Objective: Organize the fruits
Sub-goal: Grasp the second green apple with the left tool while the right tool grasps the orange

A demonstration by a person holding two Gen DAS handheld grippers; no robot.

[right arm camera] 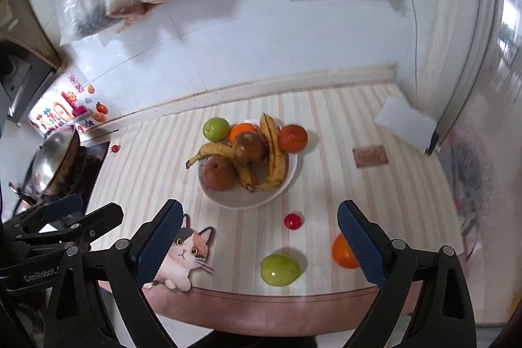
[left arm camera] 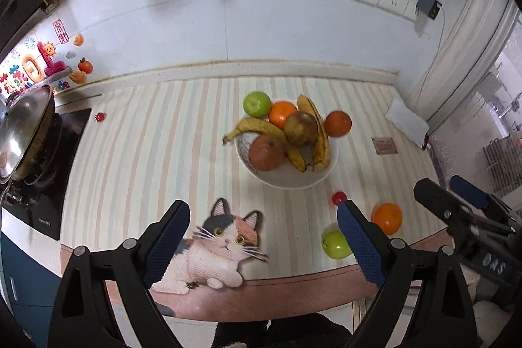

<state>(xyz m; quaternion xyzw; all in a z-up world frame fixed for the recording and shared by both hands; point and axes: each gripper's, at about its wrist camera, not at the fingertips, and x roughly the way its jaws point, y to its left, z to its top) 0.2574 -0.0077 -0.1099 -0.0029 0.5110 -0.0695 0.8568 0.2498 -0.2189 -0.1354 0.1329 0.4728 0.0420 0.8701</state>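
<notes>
A: Fruit located? Fingers?
B: Bananas [right arm camera: 261, 152] and apples are piled in the bowl [right arm camera: 225, 201]. A green apple [right arm camera: 280, 269] and an orange [right arm camera: 342, 253] are seen nearer, on the tabletop [right arm camera: 326, 126]. Left gripper [left arm camera: 262, 245] and right gripper [right arm camera: 259, 245] are spread, nothing held.

Right claw [right arm camera: 261, 237]: jaws spread wide, nothing between the pads.
Bowl [right arm camera: 290, 175]: white, on the striped surface [right arm camera: 326, 126], holding two bananas [right arm camera: 274, 152], two brownish apples and an orange.
Beside bowl: green apple [right arm camera: 216, 128] at its left rim, orange [right arm camera: 292, 137] at its right.
Near edge: green apple [right arm camera: 280, 269], orange [right arm camera: 342, 251], small red fruit [right arm camera: 292, 221].
Left claw [right arm camera: 78, 217]: at the left border.
</notes>
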